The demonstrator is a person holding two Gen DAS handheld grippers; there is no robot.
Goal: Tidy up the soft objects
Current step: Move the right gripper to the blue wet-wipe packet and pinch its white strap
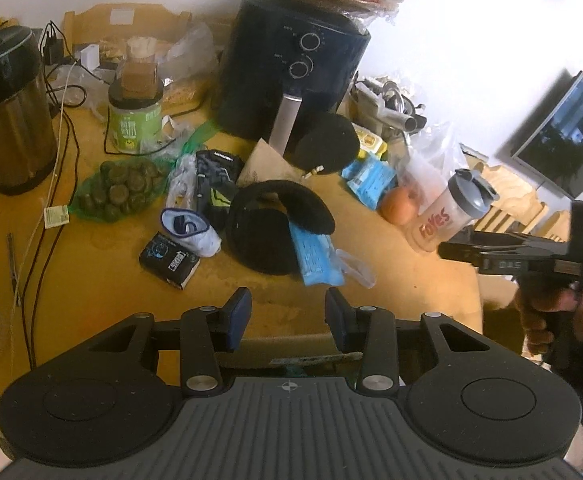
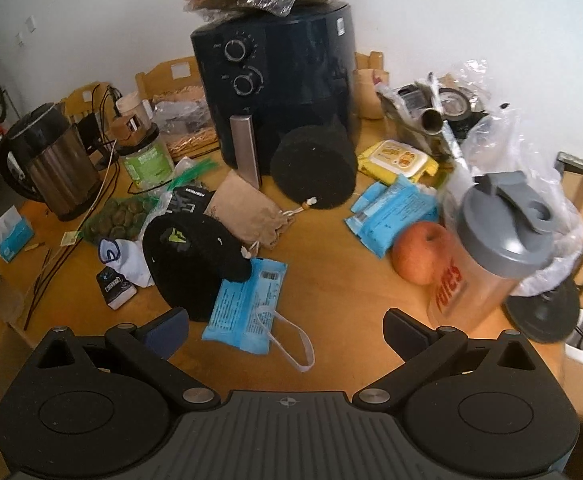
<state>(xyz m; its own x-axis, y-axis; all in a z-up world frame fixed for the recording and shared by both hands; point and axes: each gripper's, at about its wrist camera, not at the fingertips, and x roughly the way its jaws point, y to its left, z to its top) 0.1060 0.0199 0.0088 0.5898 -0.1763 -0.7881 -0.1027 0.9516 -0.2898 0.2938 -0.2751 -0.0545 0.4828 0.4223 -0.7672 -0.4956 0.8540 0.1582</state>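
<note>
Now both grippers hover empty above the near edge of the cluttered table (image 2: pixel 331 280).

Left gripper (image 1: pixel 287 314): jaws partly spread, nothing between the pads. Right gripper (image 2: pixel 285 330): jaws spread wide, empty. Just beyond, a blue soft pack (image 2: pixel 247 308) with a white strap lies touching a black fleece piece (image 2: pixel 187 264). White sock (image 2: pixel 129 260) lies left of that. Tan drawstring pouch (image 2: pixel 251 210) sits behind, before the air fryer (image 2: pixel 287 80) at the far edge. Apple (image 2: pixel 421 254) and shaker bottle (image 2: pixel 491 264) stand toward the right edge.
</note>
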